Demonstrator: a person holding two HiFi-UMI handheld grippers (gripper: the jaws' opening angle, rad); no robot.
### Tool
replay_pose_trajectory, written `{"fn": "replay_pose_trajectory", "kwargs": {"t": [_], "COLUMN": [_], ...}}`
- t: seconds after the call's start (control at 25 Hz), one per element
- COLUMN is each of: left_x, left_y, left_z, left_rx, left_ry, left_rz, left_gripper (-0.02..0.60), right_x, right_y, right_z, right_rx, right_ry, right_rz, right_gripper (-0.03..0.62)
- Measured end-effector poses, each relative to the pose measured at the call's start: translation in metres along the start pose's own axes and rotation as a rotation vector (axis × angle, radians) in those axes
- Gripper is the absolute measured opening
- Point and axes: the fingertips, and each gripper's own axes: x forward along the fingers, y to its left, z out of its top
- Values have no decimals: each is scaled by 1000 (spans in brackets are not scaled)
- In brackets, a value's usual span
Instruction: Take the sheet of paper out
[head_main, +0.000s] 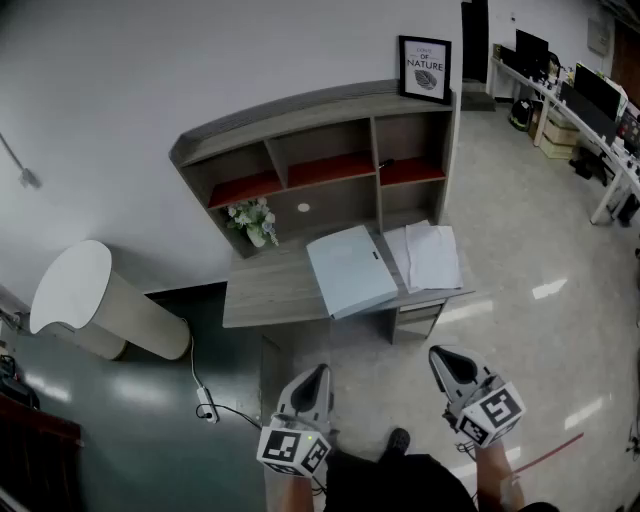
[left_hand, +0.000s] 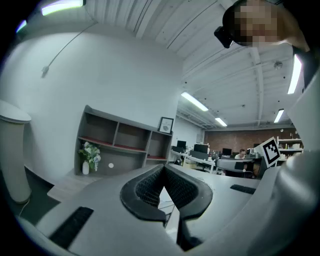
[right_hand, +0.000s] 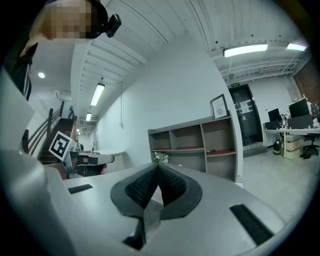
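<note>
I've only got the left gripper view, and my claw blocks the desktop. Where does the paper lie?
Observer: In the head view, white sheets lie at the desk's right end, beside a pale blue folder.
Operator: Is the right claw free?
Observer: Yes; the right gripper view shows the right claw shut, empty.
Operator: How close are we?
Observer: The left claw and the right hang over the floor, short of the desk.

Too small to identify: dark item on the right-hand red shelf. Unreadable: fine print on the framed picture. Cut off by the bottom edge: left forearm and right forearm. Cropped at right: office desks.
</note>
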Motion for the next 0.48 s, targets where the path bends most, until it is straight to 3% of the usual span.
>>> {"fn": "replay_pose_trajectory", "kwargs": {"t": [0.48], "left_x": [11], "left_y": [-21], "left_z": [-7], "left_rx": [27], "left_ry": [27], "left_rz": [-15], "left_gripper": [12], "right_x": [-12], "right_y": [-7], "right_z": [-2], "right_rx": [35], "right_ry": [-13], "right_rz": [9], "right_gripper": [12]}}
